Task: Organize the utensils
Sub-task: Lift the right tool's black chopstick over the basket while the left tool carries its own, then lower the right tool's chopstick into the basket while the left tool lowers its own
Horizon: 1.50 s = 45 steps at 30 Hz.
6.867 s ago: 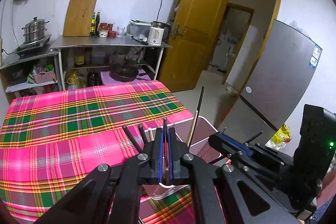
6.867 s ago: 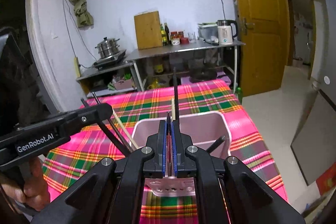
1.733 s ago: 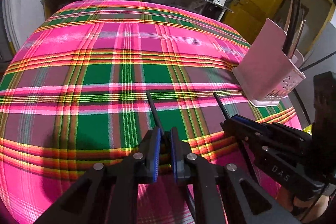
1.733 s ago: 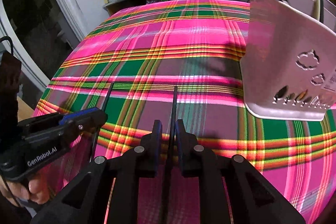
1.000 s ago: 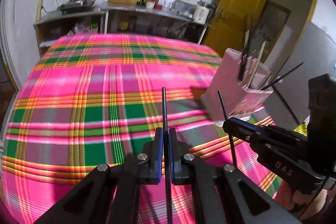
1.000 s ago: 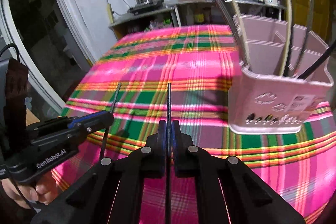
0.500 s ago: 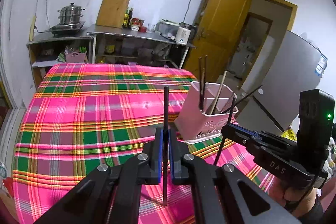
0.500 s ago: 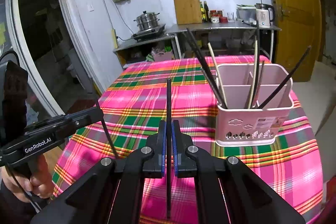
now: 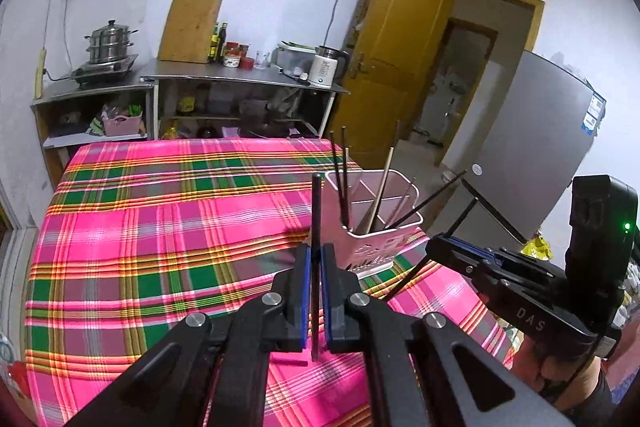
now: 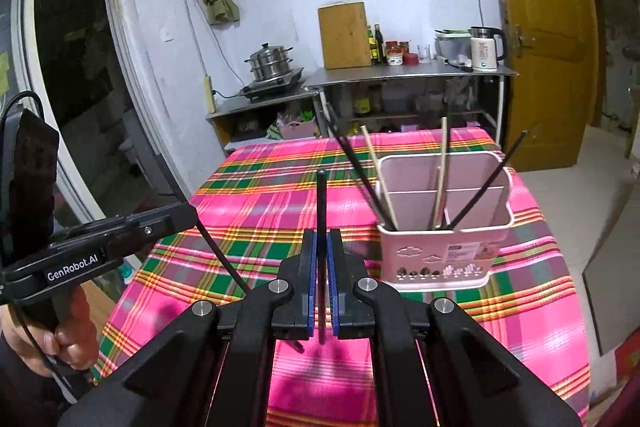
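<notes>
Two grippers, left gripper (image 9: pixel 315 259) and right gripper (image 10: pixel 321 247), each clamped one black chopstick (image 9: pixel 316 211) upright near the pink utensil holder (image 10: pixel 444 247).

Home kitchen: steamer pot (image 9: pixel 109 41), fridge (image 9: pixel 532 163)

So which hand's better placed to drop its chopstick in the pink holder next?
Probably the right gripper. Both jaws are shut on an upright black chopstick, but the pink holder sits nearer the right one; the left gripper is farther out.

Left tongs (image 9: pixel 315 259) clamped, right tongs (image 10: pixel 321 255) clamped
</notes>
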### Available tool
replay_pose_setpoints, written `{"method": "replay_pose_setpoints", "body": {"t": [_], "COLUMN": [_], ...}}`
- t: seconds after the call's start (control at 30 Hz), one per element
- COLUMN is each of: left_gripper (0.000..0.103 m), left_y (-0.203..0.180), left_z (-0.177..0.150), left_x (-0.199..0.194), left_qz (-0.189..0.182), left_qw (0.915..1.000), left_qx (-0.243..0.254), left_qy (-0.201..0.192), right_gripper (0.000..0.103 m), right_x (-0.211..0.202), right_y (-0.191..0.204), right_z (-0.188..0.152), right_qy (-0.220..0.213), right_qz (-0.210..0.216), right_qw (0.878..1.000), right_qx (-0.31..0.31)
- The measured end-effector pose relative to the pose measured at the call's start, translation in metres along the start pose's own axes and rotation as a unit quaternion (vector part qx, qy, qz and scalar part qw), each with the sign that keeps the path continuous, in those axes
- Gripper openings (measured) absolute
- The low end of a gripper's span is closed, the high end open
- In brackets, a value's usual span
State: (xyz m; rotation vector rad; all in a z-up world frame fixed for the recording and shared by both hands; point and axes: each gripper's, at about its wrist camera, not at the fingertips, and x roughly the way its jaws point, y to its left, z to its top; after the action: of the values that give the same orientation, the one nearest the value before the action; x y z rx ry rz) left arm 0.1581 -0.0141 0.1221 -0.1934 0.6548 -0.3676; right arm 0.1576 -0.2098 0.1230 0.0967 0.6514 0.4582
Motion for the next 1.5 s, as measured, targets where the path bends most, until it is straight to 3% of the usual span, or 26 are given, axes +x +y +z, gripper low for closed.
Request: {"method": "replay_pose_setpoints", "body": {"t": [0.37, 0.97, 1.27, 1.5], "left_gripper": [0.004, 0.004, 0.004, 0.004], "left_y": [-0.021, -0.058, -0.053, -0.049], "left_z": [0.029, 0.116, 0.116, 0.120], "left_x": [0.021, 0.026, 0.060, 0.064], "left_qz": [-0.030, -0.052, -0.043, -0.040], "left_qw": [0.9995, 0.9959, 0.9968, 0.9966], "left_qx": [0.004, 0.022, 0.022, 0.023], "left_qy": [0.008, -0.071, -0.064, -0.068], "right_gripper": [0.005, 0.005, 0.005, 0.005], "right_x": [-0.014, -0.045, -0.024, -0.029], "right_y": [-0.024, -0.051, -0.061, -0.061], "right_z": [0.012, 0.086, 0.092, 0.106], "right_qy": [-0.012, -0.110, -0.116, -0.133], "right_qz": [-0.027, -0.063, -0.077, -0.077], "right_qw": [1.000, 0.992, 0.990, 0.988], "right_qx": [0.009, 0.023, 0.027, 0.022]}}
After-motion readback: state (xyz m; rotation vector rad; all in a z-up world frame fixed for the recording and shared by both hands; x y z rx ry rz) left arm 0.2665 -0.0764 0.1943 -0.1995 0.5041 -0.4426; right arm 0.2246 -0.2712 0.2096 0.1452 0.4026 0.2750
